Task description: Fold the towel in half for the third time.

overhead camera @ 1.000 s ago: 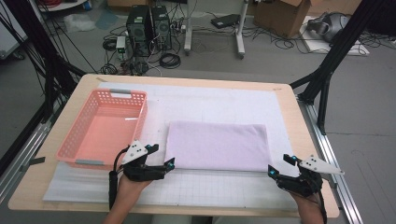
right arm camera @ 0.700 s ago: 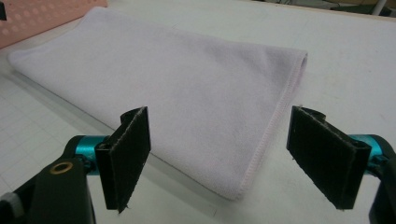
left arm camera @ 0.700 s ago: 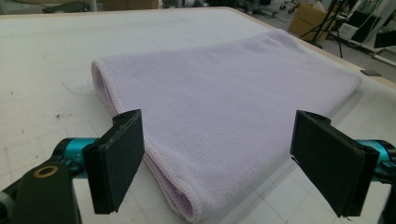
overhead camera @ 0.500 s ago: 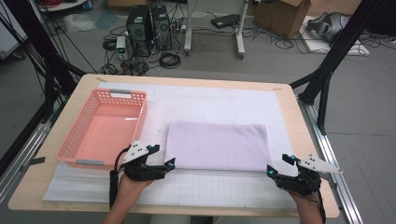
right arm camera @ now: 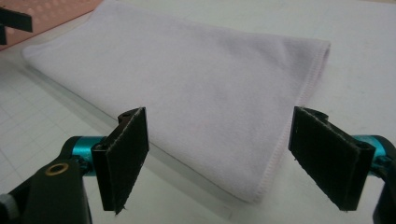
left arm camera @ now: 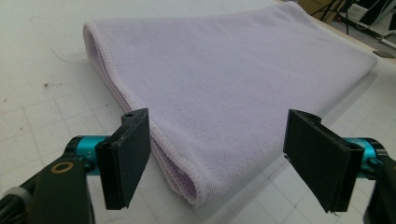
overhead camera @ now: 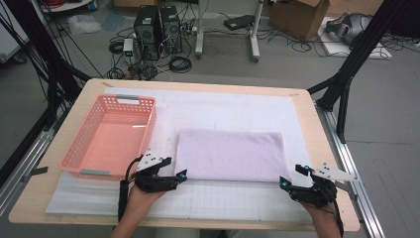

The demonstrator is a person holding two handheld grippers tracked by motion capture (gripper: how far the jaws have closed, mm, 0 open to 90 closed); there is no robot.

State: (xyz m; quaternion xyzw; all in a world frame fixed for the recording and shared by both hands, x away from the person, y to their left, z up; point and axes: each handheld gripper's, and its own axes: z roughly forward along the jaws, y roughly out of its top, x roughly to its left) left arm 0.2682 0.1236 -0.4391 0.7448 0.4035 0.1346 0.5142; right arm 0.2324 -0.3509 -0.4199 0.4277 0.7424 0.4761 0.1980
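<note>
Folded lilac towel (overhead camera: 230,154) lying flat at centre frame in the high view, on the white gridded mat (overhead camera: 233,111) covering the tabletop (overhead camera: 303,101), long edges running left to right. Pink basket (overhead camera: 79,144) just left of it, apart from the cloth, sitting at the left side of the mat. Left gripper (overhead camera: 181,175) low in the frame at the towel's lower left corner, hand (overhead camera: 141,198) coming up from the bottom edge, jaws pointing right toward the cloth. Seen from the left gripper view, left gripper (left arm camera: 217,158) released, jaws standing wide though just now drawing in a little, the folded corner of the towel (left arm camera: 233,84) lying between them and reaching toward the lens, pads clear of the fabric on both sides; stitched hem curling round the fold at lower centre. Right gripper (overhead camera: 287,178) at lower right in the high view, just off the towel's lower right corner, jaws pointing left, grey plate on top. From the right gripper view, right gripper (right arm camera: 217,158) likewise released, jaws spread wide, the near corner of the towel (right arm camera: 187,84) down at lower centre between them, not pinched, pads well off the cloth. Basket's pink mesh (right arm camera: 56,11) showing at upper left of that view, beyond the far end of the towel. Both grippers low over the mat, one at each near corner, nothing grasped.
</note>
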